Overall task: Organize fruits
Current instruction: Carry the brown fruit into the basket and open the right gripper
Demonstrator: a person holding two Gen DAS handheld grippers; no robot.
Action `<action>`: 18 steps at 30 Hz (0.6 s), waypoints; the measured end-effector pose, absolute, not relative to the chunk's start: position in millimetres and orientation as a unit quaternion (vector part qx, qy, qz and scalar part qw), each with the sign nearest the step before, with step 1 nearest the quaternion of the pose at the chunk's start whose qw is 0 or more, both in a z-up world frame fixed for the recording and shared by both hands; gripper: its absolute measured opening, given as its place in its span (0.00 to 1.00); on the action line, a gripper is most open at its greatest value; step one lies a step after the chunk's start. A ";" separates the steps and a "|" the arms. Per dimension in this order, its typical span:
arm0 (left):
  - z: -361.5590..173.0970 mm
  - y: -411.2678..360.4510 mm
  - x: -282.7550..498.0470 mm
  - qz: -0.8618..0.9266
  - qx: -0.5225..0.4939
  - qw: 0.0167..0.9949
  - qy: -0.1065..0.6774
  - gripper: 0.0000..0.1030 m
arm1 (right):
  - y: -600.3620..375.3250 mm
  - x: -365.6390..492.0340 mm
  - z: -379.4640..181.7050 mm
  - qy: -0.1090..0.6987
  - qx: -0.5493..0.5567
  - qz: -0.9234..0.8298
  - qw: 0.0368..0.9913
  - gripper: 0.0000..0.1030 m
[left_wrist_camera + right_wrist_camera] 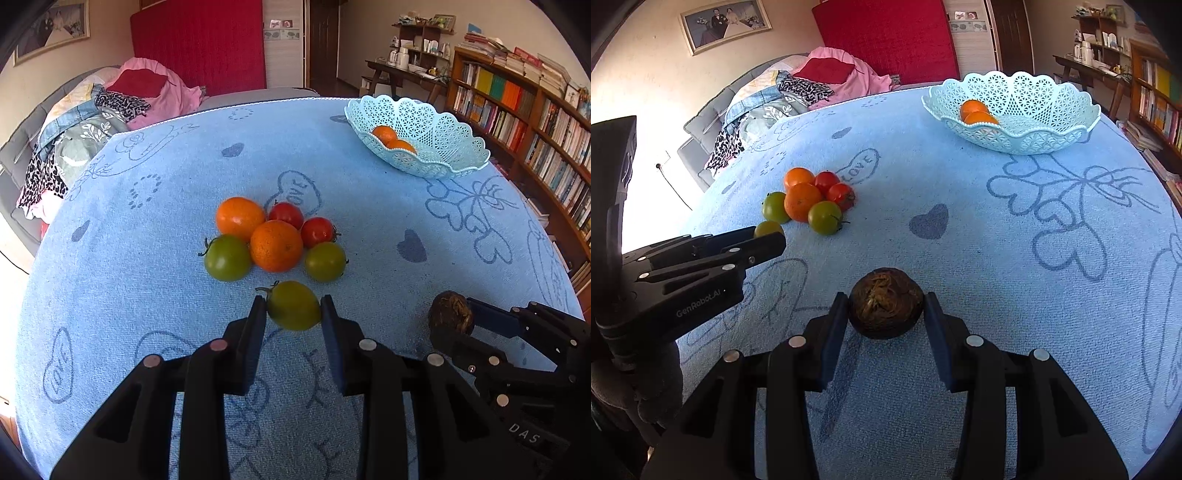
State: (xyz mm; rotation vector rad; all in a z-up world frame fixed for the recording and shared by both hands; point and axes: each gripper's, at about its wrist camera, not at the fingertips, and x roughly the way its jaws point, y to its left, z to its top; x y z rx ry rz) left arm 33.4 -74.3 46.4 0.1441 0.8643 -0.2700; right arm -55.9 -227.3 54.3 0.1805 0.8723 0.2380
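green tomato (293,305): bottom centre of the left wrist view, pinched between the two pads of the left hand-held gripper (293,312), stem pointing to the upper left. In the right wrist view you only get a sliver of it poking out above the fingers at middle left.

left hand-held gripper: jaws closed right up against both sides of that tomato, so it's got a proper hold on it.

brown fruit (885,308): dark, rough, roundish thing, lower centre of the right wrist view, sitting between the pads of the right hand-held gripper (886,310). Can't really say what fruit it is.

right hand-held gripper: partly closed, pads snug on both sides of the brown fruit, looks gripped. Shows up at the lower right of the left wrist view too.

fruit pile (275,240): just above the held tomato, centre of frame. Two oranges, two red tomatoes, two green tomatoes, all bunched up touching each other.

basket (1052,125): pale blue lacy plastic one, upper right of both views, well apart from the pile, with two oranges (977,112) inside on its left side.

surface (369,206): covered with a light blue cloth with doodled hearts and flowers.

background: bookshelf at the right edge, red panel and a heap of clothes along the top.
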 end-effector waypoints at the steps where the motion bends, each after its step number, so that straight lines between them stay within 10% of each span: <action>1: 47.7 -75.3 33.6 -0.131 0.070 0.897 0.416 0.30 | -229.4 -55.9 55.7 0.419 0.088 0.113 0.897 0.42; 18: 64.3 -100.7 41.7 -0.131 0.098 0.907 0.388 0.30 | -262.8 -50.7 77.7 0.387 0.106 0.080 0.913 0.42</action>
